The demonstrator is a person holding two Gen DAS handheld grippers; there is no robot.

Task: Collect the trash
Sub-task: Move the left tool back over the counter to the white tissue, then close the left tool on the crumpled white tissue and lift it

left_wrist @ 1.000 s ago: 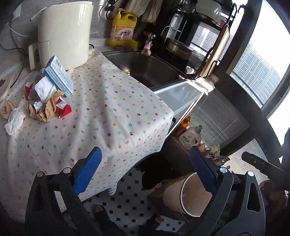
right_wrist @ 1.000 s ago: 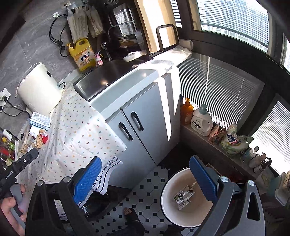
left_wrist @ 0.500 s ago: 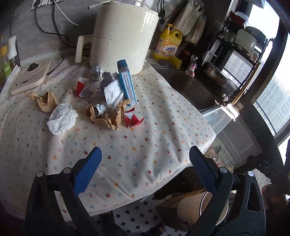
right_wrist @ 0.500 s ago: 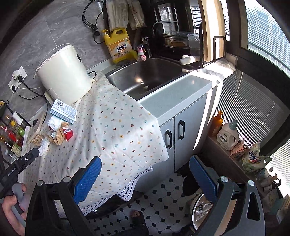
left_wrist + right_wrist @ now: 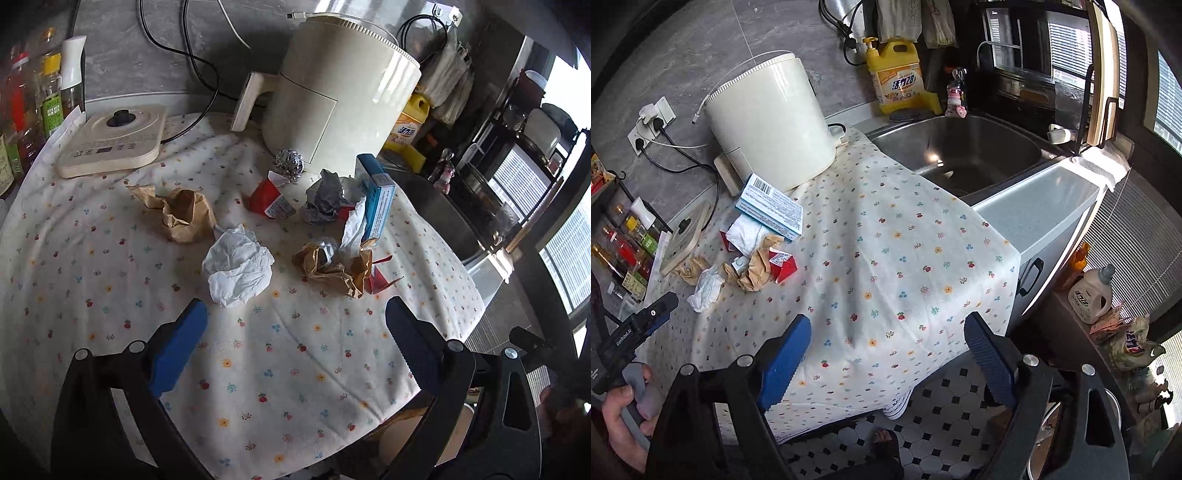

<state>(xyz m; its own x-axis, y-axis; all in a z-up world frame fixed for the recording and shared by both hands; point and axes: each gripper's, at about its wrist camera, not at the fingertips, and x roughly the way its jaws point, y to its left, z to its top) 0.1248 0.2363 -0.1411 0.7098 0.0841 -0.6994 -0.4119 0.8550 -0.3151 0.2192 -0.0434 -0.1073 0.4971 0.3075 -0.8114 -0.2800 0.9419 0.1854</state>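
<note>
Trash lies on the flowered tablecloth: a crumpled white tissue, two crumpled brown paper wads, a red carton, a foil ball, grey crumpled paper and a blue-and-white box. My left gripper is open and empty, just in front of the white tissue. My right gripper is open and empty over the table's front edge; in its view the trash pile lies far to the left.
A cream appliance stands behind the trash, a flat cream scale at back left, bottles at far left. A steel sink and yellow detergent jug are to the right. Tiled floor lies below.
Both grippers swung left, away from the bin on the floor. The left one has come in close over the table to the trash pile. Both stayed open.
</note>
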